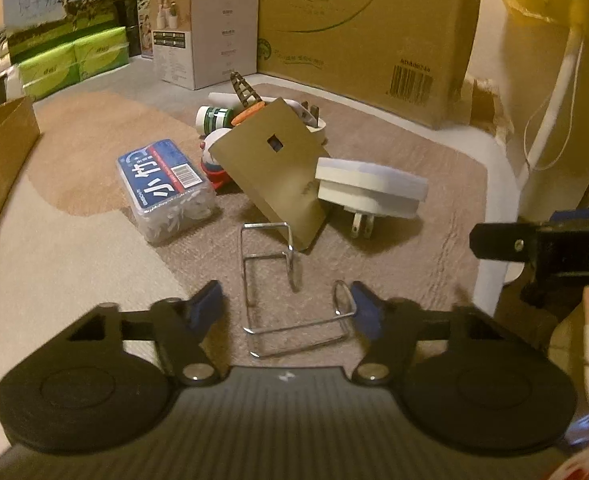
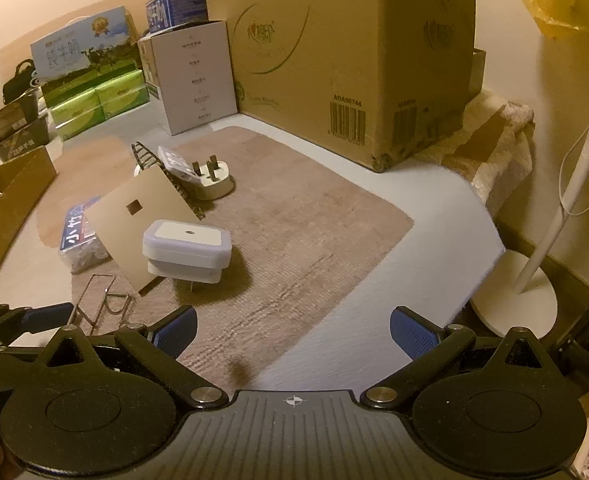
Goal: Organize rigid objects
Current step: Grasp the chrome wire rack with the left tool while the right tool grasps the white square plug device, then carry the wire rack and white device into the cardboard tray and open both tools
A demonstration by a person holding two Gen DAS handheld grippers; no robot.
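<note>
The bent silver wire rack (image 1: 282,296) lies on the brown mat (image 1: 394,264) between the left gripper (image 1: 286,304)'s half-closed blue pads, its long axis running away from the gripper; one pad touches a wire loop, the other stands clear. The left gripper is nearer, pitched downward. The right gripper (image 2: 292,330) hangs wide open, empty

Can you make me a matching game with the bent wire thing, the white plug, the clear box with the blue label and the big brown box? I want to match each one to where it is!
Things:
1. wire rack
2. white plug
3. clear box
4. big cardboard box

Places:
A. at the back, against the wall
B. between the left gripper's fingers
C. left of the tan card
D. right of the tan card

Pairs: 1-B, 2-D, 3-C, 4-A
</note>
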